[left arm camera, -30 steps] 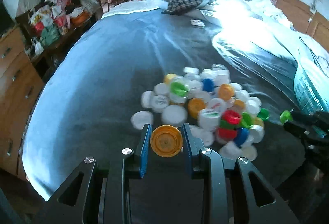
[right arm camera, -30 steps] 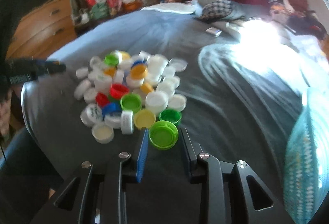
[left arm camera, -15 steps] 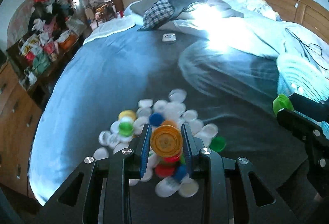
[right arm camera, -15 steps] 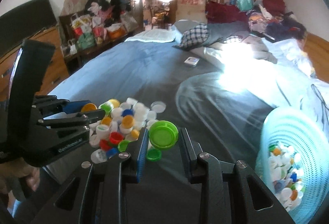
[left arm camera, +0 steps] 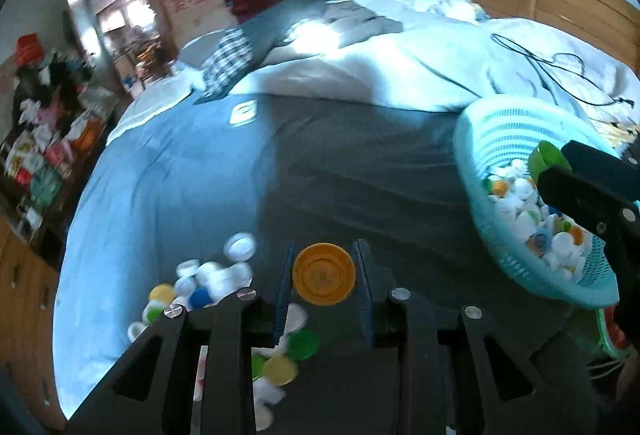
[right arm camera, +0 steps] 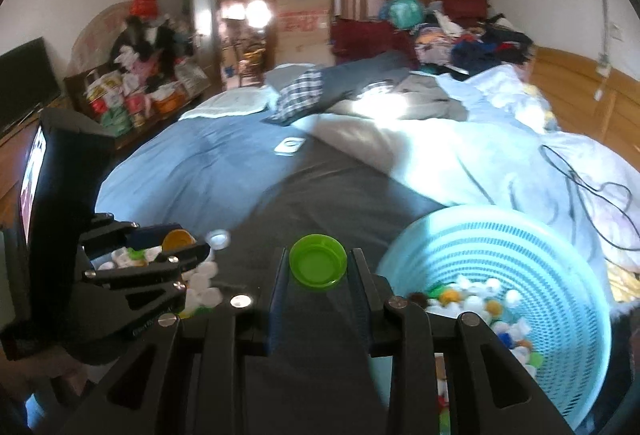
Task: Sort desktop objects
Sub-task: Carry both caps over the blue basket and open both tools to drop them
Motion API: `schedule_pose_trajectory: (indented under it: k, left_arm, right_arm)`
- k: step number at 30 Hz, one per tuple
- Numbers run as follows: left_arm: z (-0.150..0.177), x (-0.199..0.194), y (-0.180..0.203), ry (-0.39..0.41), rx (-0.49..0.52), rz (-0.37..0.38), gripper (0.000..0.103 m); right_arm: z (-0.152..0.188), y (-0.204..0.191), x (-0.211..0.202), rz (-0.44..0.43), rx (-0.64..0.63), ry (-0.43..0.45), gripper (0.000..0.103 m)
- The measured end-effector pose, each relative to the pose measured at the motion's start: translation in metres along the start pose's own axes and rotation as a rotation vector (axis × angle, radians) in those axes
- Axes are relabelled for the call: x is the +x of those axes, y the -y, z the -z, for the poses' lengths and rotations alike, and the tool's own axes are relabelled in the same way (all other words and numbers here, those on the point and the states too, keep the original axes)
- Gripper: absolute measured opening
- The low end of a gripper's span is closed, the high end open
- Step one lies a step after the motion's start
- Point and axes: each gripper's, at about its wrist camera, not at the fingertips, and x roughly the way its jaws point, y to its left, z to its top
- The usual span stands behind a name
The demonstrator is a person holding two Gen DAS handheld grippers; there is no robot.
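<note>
My left gripper point(left arm camera: 323, 267) is shut on an orange bottle cap point(left arm camera: 323, 279), lifted above the dark bed cover. Below and left of it lies the heap of loose caps point(left arm camera: 208, 285), white, yellow, blue and green. My right gripper point(right arm camera: 318, 267) is shut on a green cap point(right arm camera: 318, 265), held just left of the light-blue mesh basket point(right arm camera: 532, 255). That basket point(left arm camera: 492, 139) holds several caps. In the left wrist view the right gripper point(left arm camera: 550, 165) with its green cap point(left arm camera: 546, 157) hangs over the basket. The right wrist view shows the left gripper point(right arm camera: 176, 245) at the left with the orange cap point(right arm camera: 178, 239).
The bed carries a white duvet point(left arm camera: 400, 75) with a black cable point(left arm camera: 560, 71), a small white box point(left arm camera: 244, 113) and a plaid pillow point(left arm camera: 228, 55). A cluttered dresser point(left arm camera: 36, 155) stands at the left, wooden cabinets point(left arm camera: 560, 7) at the right.
Both grippers rose and swung right, away from the cap heap toward the basket, each keeping its cap. The basket has come into full view; the heap has slid to the lower left.
</note>
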Motion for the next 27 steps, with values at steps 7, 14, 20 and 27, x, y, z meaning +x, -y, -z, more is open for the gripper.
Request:
schedule_pose_trajectory:
  k: [7,14,20,27]
  left_arm:
    - [-0.034,0.007,0.055,0.027,0.085,0.053,0.025]
    - [-0.060,0.012,0.106,0.051,0.148,0.107,0.025]
    - [-0.067,0.016,0.126,0.054,0.179,0.123,0.025]
    - [-0.069,0.022,0.131,0.045,0.181,0.126,0.025]
  right_arm:
    - [-0.002,0.057,-0.013,0.077,0.068,0.022,0.032]
    - [0.003,0.103,-0.027,0.149,0.111,0.026,0.032]
    - [0.011,0.124,-0.031,0.174,0.137,0.019,0.032]
    - [0.009,0.129,-0.023,0.168,0.135,0.014,0.032]
